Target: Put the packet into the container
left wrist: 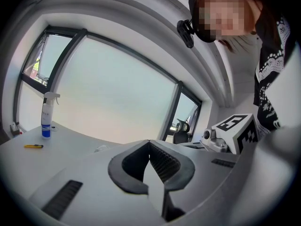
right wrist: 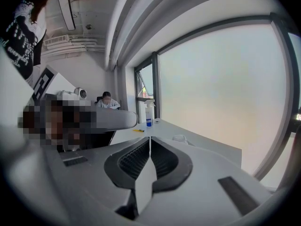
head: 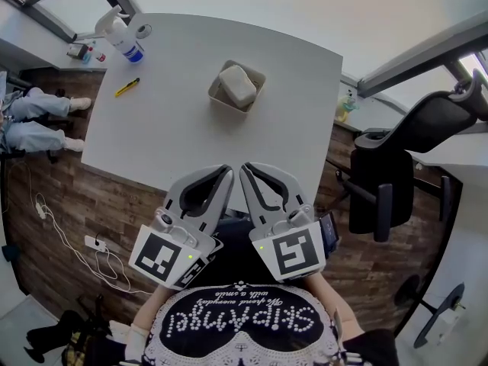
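Note:
A white packet [head: 238, 84] lies inside a small beige container [head: 259, 74] toward the far middle of the white table [head: 168, 143]. Both grippers hover side by side at the table's near edge, well short of the container. The left gripper [head: 229, 169] has its jaws closed tip to tip with nothing between them, as the left gripper view [left wrist: 149, 142] confirms. My right gripper [head: 245, 166] is likewise shut and empty [right wrist: 150, 138]. In the right gripper view the container [right wrist: 180, 138] shows small on the tabletop ahead.
A white spray bottle [head: 122, 33] with a blue base stands at the table's far left corner, and a yellow cutter [head: 126, 87] lies near it. A black office chair [head: 412, 155] is on the right. A seated person's legs [head: 34, 120] and floor cables [head: 99, 250] are on the left.

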Tool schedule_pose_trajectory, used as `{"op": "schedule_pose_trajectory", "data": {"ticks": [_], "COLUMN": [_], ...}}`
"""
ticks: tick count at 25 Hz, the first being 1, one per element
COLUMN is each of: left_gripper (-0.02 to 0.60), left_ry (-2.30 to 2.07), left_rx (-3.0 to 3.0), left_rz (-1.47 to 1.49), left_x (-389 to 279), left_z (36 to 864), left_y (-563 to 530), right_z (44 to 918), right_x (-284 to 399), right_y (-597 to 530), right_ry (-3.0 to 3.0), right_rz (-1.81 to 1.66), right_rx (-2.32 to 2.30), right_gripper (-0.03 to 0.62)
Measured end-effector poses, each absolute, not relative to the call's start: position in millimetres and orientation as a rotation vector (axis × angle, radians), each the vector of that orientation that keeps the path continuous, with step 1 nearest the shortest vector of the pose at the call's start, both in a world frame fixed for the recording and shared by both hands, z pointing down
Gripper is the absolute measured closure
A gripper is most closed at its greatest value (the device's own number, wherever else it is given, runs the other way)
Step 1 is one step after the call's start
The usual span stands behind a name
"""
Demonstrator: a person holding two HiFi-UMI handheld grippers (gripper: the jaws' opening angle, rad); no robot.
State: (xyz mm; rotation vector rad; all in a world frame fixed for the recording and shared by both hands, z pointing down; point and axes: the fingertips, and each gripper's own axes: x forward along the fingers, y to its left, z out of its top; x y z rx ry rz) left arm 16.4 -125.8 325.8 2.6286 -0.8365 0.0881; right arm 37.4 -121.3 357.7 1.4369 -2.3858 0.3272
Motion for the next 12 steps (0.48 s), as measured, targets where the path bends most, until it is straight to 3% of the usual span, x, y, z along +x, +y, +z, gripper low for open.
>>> {"op": "schedule_pose_trajectory", "data": {"ticks": [12], "left_gripper": [0.574], "left_ry": [-0.827], "left_rx": [2.631], "left_rz": [0.086], "left_x": [19.4], "left_z": [326.2], "left_y": [-123.7], "right_z": [359.0], "right_x": [39.0], "right_y": [-118.4], "right_ry": [-2.371], "right_rz": [0.321], "right_rx": [1.436], "right_gripper": [0.577]}}
